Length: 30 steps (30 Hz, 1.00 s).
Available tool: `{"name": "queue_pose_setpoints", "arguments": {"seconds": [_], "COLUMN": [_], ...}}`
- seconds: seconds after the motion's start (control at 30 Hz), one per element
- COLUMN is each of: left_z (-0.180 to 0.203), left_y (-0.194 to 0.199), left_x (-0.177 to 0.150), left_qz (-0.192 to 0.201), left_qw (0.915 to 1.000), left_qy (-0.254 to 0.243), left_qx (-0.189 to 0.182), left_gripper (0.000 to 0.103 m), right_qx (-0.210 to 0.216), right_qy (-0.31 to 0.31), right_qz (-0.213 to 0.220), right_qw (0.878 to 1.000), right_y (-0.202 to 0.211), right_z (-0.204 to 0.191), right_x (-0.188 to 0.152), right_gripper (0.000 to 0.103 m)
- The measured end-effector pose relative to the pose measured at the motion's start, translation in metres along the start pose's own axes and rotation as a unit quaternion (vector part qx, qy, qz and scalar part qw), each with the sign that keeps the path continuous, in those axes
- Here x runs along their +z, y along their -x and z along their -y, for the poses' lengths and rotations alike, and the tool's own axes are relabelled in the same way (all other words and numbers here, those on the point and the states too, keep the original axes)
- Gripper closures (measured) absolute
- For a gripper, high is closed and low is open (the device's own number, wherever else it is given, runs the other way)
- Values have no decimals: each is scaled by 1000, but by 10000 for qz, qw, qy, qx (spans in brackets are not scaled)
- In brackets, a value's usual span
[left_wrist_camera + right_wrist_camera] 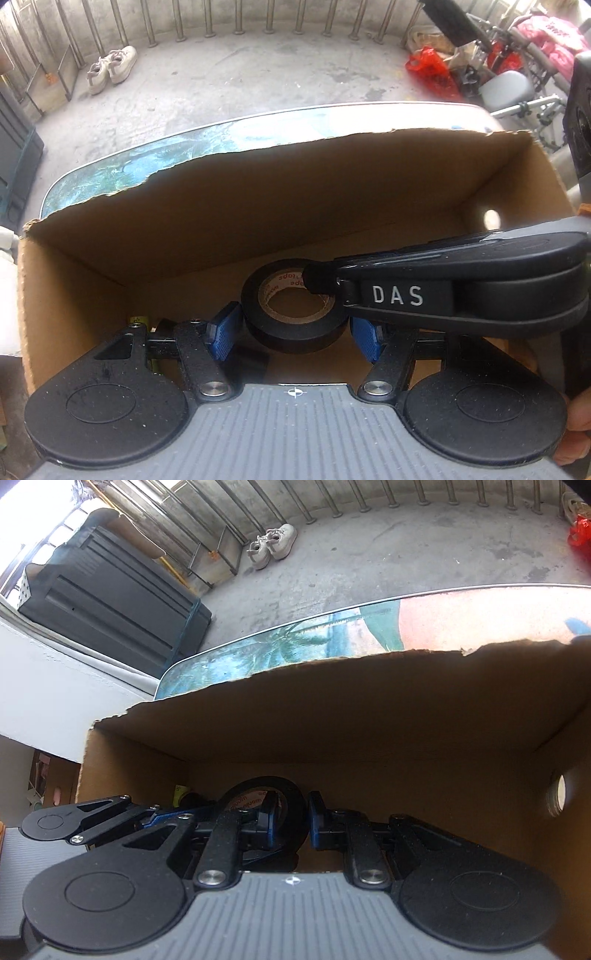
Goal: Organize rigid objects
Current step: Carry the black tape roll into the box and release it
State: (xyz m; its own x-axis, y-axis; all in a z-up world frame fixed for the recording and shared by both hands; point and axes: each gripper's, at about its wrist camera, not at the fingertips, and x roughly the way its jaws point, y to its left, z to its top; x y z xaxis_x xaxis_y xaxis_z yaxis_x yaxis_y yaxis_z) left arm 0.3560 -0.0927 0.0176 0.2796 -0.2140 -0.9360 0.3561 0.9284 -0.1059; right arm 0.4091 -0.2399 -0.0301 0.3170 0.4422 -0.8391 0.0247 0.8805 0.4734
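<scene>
while both tongs (293, 332) (290, 821) tilt into the box (258, 206), right pinches tape roll (295, 317).

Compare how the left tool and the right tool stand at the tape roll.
The left tool stands wide, straddling the black tape roll; the right tool is narrow, pinching the roll's wall. The left sits outside; one right finger sits in the core. Both reach into the cardboard box.

My left gripper (295, 332) has a ribbed grey body with a small white crosshair mark, black round-ended side plates, silver pivot screws and blue ridged pads (221, 338). My right gripper (291, 821) looks the same, with white "DAS" lettering on its black side.
</scene>
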Motion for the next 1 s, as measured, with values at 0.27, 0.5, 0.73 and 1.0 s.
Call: {"name": "queue_pose_setpoints", "arguments": {"seconds": [0.27,0.5,0.73,1.0], "left_z": [0,4,9,30], "left_y": [8,43,115,187], "left_x": [0,-9,-44,-120], "left_qz": [173,591,1190,1926], "left_qw": [9997,9982,9924,9787], "left_qy": [-48,-9,-99,-390], "left_qx": [147,45,-293,-590], "left_gripper": [37,33,32,27], "right_qx": [109,302,811,1075], "right_qy": [-193,-393,-228,267], "right_qz": [33,228,804,1556], "right_qw": [9997,9985,9932,9816], "right_y": [-5,17,102,207], "right_z": [7,6,-8,-11], "right_x": [4,2,-24,-106], "right_gripper": [83,82,82,79]}}
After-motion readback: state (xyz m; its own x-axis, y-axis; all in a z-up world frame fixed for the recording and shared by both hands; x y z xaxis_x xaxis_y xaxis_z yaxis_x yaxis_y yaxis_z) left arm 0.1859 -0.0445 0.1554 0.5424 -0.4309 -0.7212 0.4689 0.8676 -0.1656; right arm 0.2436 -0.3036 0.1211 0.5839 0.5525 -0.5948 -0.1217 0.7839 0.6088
